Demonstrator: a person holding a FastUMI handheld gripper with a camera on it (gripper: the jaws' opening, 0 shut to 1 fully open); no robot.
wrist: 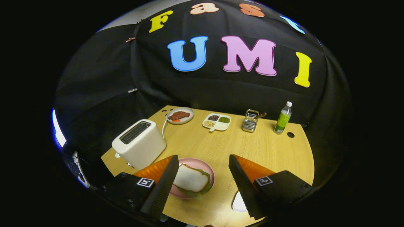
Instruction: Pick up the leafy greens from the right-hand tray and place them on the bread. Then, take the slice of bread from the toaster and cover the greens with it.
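Bread over greens, between the spread fingers.
Gripper (202,168) released and empty; bread slice (191,178) covers the leafy greens (206,186) on the pink plate (206,167) near the tabletop's front edge, beside the toaster (139,143).

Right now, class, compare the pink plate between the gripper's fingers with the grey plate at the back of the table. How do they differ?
The pink plate lies near, between the open gripper's fingers; the grey plate lies far beyond them, behind the toaster. The pink plate carries a bread slice with greens edging out beneath; the grey plate carries a brownish food piece. Both are round and rest flat on the wooden table.
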